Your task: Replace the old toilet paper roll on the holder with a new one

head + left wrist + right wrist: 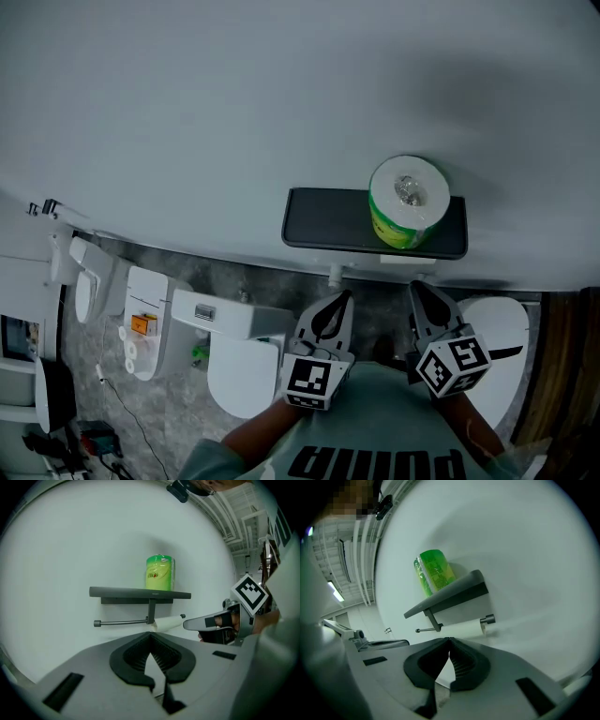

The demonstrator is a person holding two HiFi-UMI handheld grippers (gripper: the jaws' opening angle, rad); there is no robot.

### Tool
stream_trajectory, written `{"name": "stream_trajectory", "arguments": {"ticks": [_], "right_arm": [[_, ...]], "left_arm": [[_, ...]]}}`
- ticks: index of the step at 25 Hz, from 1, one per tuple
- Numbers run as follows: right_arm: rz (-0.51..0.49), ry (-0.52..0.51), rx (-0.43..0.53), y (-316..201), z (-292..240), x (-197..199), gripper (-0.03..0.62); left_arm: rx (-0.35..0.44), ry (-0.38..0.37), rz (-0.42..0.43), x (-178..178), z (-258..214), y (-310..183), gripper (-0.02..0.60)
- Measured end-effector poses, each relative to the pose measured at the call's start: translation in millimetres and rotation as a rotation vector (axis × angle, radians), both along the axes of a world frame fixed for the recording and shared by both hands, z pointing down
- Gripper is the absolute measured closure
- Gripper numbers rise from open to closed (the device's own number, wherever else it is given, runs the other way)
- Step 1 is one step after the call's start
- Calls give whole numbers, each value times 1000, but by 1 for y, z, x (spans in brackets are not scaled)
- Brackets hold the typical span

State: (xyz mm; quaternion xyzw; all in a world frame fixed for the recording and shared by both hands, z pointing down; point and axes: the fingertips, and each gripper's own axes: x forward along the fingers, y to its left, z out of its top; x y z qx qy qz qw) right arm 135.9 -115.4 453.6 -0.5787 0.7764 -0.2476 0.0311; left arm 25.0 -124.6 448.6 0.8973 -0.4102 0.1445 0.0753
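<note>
- We are holding the left gripper [344, 300] and right gripper [418, 291] closed, empty.
- The new roll [409, 202] is standing on the shelf [328, 225], twelve o'clock.
- The old roll [168, 622] is hanging at six o'clock beneath it.

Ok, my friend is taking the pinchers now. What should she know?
Left gripper: shut, empty, short of the shelf.
Right gripper: shut, empty, alongside the left one.
New roll, in green wrap, stands on the shelf. The thin old roll is on the holder bar underneath.
Done: nothing yet.
Left: pull the old roll off, then put the new roll on.
</note>
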Motion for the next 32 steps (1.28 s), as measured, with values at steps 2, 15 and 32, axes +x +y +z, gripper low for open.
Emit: {"name": "stream_trajectory", "arguments": {"ticks": [2,15,32], "right_arm": [[-2,-44,-19,-2,4,-2,585],[27,-536,-82,-18,15,-7,405],[119,-870,-30,-55,12,11,350]], "left_arm": [[-7,-1,14,2,2,-4,578],[-20,-7,87,4,8,-26,578],[4,-40,101,-8,3,-45,578]]}}
